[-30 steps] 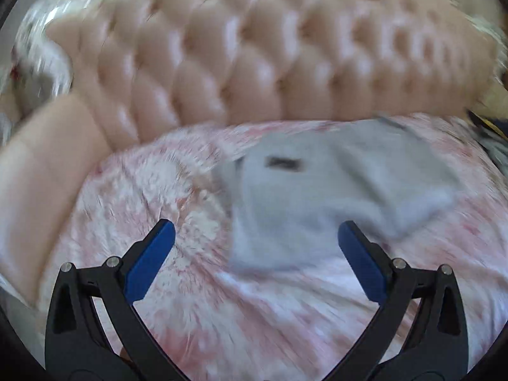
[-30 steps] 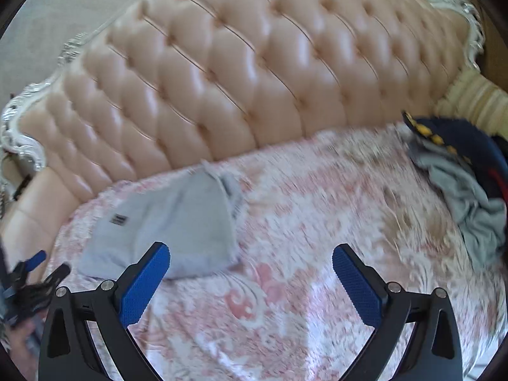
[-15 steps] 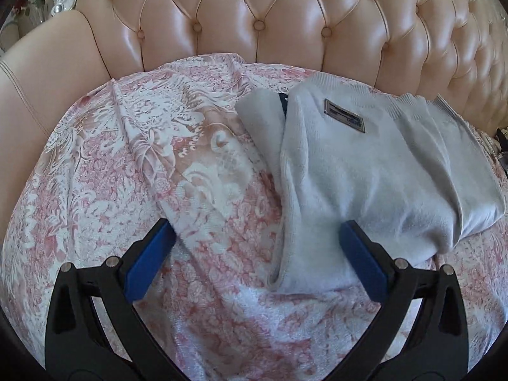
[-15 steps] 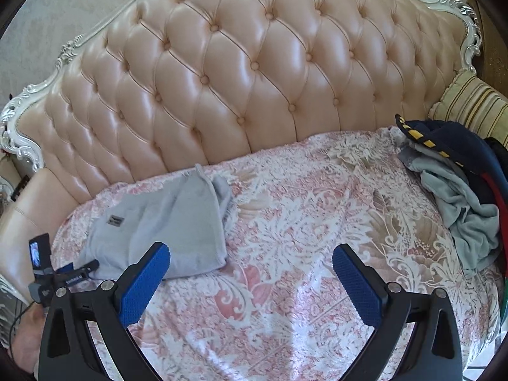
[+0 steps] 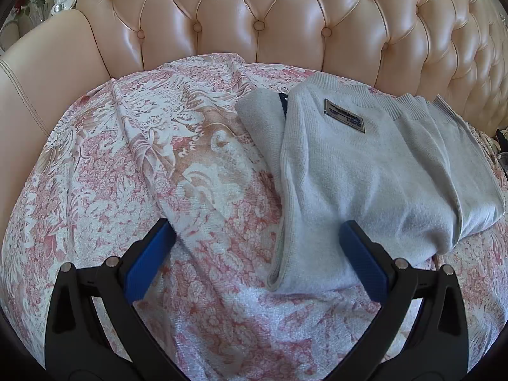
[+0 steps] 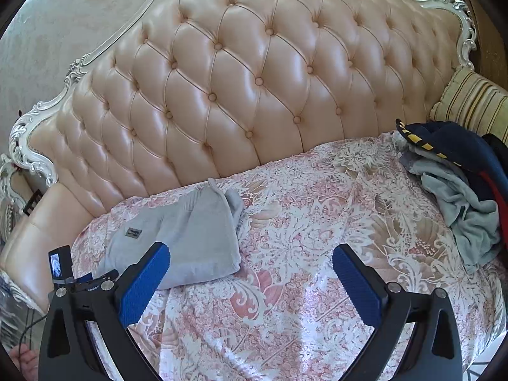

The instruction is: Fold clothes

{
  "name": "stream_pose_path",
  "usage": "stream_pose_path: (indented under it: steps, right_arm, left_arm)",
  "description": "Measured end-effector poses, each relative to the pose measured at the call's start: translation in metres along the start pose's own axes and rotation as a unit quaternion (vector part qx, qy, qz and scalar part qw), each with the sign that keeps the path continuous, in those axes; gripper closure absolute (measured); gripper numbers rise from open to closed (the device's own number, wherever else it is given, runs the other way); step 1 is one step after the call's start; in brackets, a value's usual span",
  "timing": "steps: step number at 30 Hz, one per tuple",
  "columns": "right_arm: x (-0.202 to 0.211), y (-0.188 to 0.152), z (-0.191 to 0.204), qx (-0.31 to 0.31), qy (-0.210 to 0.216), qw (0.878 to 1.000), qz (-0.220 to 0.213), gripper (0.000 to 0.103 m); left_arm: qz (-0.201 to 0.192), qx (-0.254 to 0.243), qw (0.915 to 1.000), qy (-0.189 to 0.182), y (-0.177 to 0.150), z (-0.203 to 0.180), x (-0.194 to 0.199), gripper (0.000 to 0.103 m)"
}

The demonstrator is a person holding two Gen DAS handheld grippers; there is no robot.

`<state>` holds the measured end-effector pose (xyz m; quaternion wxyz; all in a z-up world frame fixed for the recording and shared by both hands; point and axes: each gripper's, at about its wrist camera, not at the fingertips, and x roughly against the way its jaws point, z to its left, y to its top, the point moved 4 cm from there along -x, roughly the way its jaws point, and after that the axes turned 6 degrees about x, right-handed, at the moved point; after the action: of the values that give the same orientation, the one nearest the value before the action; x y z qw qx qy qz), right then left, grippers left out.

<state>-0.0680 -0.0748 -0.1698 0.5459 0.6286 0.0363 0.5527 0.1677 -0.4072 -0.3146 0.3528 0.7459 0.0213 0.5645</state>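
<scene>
Grey knit sweater (image 5: 374, 171), folded into a compact rectangle, lies on the pink-and-white floral cover (image 5: 158, 158) of the sofa, close to the tufted leather backrest (image 5: 285, 16) and toward the armrest (image 5: 41, 79) end of the seat. A small rectangular label (image 5: 344, 116) shows near its ribbed collar, and a strip of dark lining is visible at the fold beside the collar.

Left gripper (image 5: 257, 254): jaws spread wide, holding nothing. Its right blue pad (image 5: 362, 263) appears over the near edge of the sweater, but contact cannot be judged; its left pad (image 5: 147, 263) appears over bare cover. The near corner of the sweater lies between the two pads.

Right gripper (image 6: 250, 282): jaws likewise spread wide and empty, above the open middle of the seat. In this view the sweater (image 6: 187, 238) lies to the left of this gripper, with the left gripper (image 6: 85, 277) and its small camera unit at the sweater's near-left corner.

Well apart from the sweater, at the opposite end of the seat, rests a loose pile of clothes (image 6: 460, 197): a pale grey-blue garment under a navy one with yellow markings, a red edge showing. A striped cushion (image 6: 473, 104) stands behind the pile against the backrest.
</scene>
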Motion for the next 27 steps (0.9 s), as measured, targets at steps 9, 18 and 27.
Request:
stream_pose_path:
  steps: [9,18,27]
  right_arm:
    - [-0.012,-0.011,0.005,0.004,-0.003,1.000,0.013,0.000]
    - [-0.014,-0.013,0.020,0.019,0.009,1.000,0.017,0.000]
    - [-0.015,-0.013,0.019,0.026,0.006,0.999,0.019,0.000]
  left_arm:
    - [0.000,0.000,1.0000,0.000,0.000,0.000,0.001,0.000]
    - [0.000,-0.001,1.0000,0.000,0.000,0.000,0.001,0.000]
    - [-0.001,0.000,1.0000,0.000,0.000,-0.001,0.001,0.000]
